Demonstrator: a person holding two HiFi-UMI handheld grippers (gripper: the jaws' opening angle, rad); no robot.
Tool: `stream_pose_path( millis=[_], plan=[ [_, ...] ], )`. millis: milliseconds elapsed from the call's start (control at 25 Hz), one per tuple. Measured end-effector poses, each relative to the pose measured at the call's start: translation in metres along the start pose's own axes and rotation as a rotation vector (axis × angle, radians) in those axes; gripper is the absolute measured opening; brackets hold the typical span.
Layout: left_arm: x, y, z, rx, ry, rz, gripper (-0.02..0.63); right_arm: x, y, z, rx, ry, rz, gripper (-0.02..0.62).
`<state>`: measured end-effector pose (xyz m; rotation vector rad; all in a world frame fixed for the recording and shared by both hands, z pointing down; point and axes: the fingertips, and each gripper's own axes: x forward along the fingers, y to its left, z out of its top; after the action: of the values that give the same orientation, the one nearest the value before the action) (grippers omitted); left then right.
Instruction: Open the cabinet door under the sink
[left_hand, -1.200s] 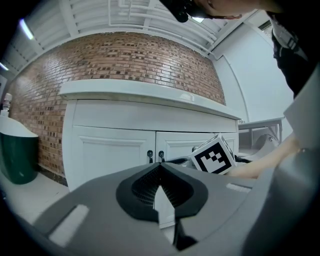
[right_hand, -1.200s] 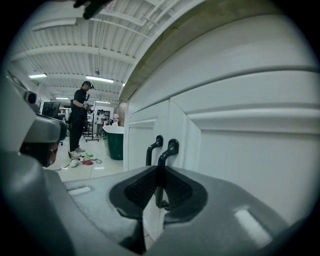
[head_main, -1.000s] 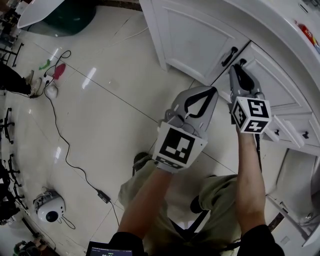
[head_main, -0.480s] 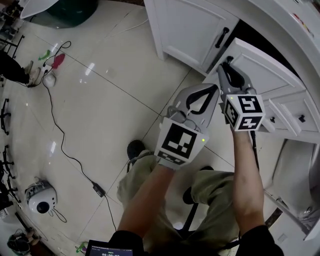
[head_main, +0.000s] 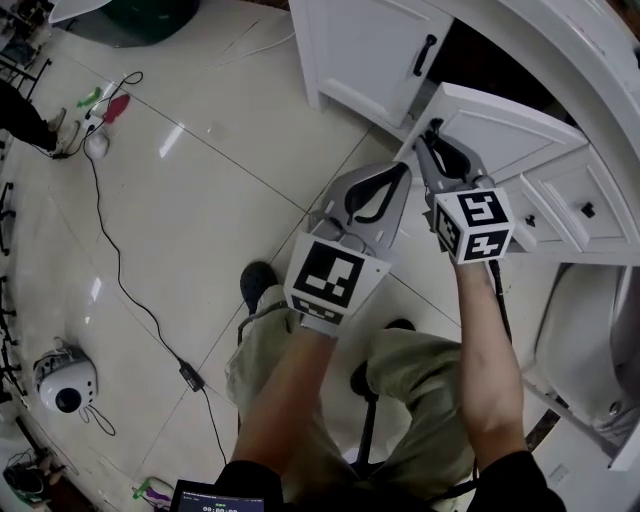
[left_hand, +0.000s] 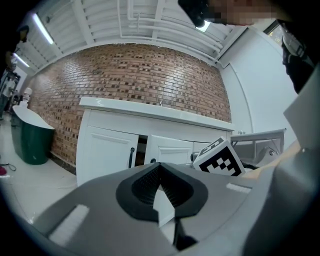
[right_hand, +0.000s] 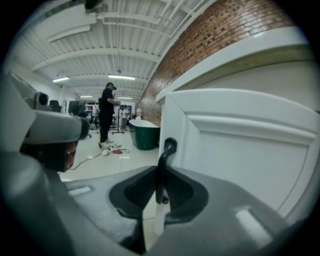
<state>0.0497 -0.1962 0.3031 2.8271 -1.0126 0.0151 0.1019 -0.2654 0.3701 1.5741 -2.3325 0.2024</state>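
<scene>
right gripper (head_main: 433, 135) clamped on black handle (right_hand: 162, 167) of cabinet door (head_main: 505, 125) (ajar, 1 o'clock in head view), left gripper (head_main: 402, 170) jaws together, empty, just beside at its 9 o'clock

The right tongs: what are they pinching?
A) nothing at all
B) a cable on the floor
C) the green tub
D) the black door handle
D: in the right gripper view the right tongs are closed on the black handle of the white cabinet door.
</scene>
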Motion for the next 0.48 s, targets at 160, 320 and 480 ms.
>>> stream_pose_path(
  millis=[160,320,480],
  plan=[
    [-0.011,-0.018,-0.008,0.005,-0.001,0.019,0.016,-0.022,0.01,-0.009,-0.013,0.004,0.027,0.032],
    [-0.023,-0.035,-0.016,-0.017,-0.008,0.038,0.017,-0.047,0.021,-0.017,-0.036,0.011,0.064,0.034],
    [-0.032,-0.058,-0.025,-0.019,-0.007,0.042,0.017,-0.073,0.028,-0.026,-0.062,0.016,0.103,0.037]
  ],
)
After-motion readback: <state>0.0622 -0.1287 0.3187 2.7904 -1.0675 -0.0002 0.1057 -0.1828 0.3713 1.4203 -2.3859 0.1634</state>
